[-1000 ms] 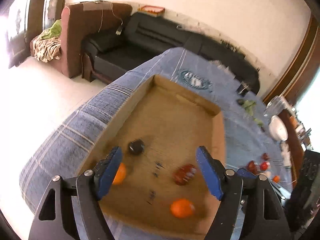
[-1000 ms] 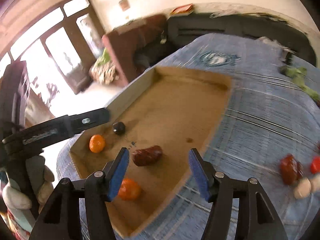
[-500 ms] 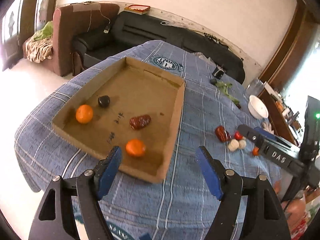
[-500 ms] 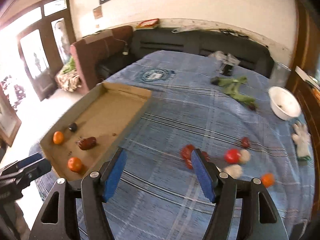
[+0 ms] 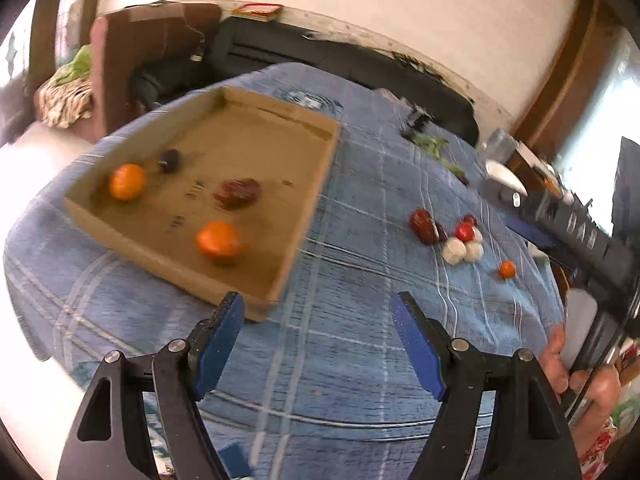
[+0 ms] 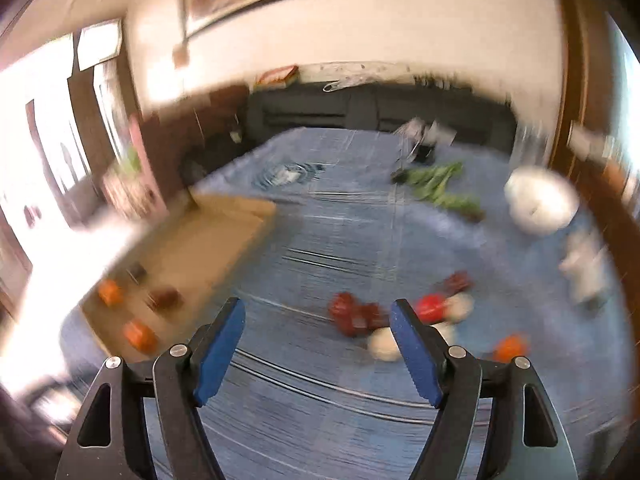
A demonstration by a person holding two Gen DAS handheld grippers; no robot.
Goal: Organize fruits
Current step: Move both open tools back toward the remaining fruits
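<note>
Fruit pile (image 6: 400, 316) is spotted just ahead of the right tongs (image 6: 318, 350), a bit rightward, on the bench (image 6: 340, 232). Both tongs are held open and empty, the right jaws just widened. The left tongs (image 5: 318, 344) are kept farther off, beside the box (image 5: 308, 208).

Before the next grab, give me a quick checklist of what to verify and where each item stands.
1. Right gripper empty, jaws just opened wider: ok.
2. Left gripper open and empty: ok.
3. Box has free floor beside its two oranges, date and dark fruit: ok.
4. Loose fruit left on the cloth, the red and white cluster and a small orange one: ok.
5. Right gripper lined up over one fruit: not ok, the cluster lies ahead of its fingers.
6. Which single fruit can be gripped cleanly: cannot tell, the view is blurred.
</note>
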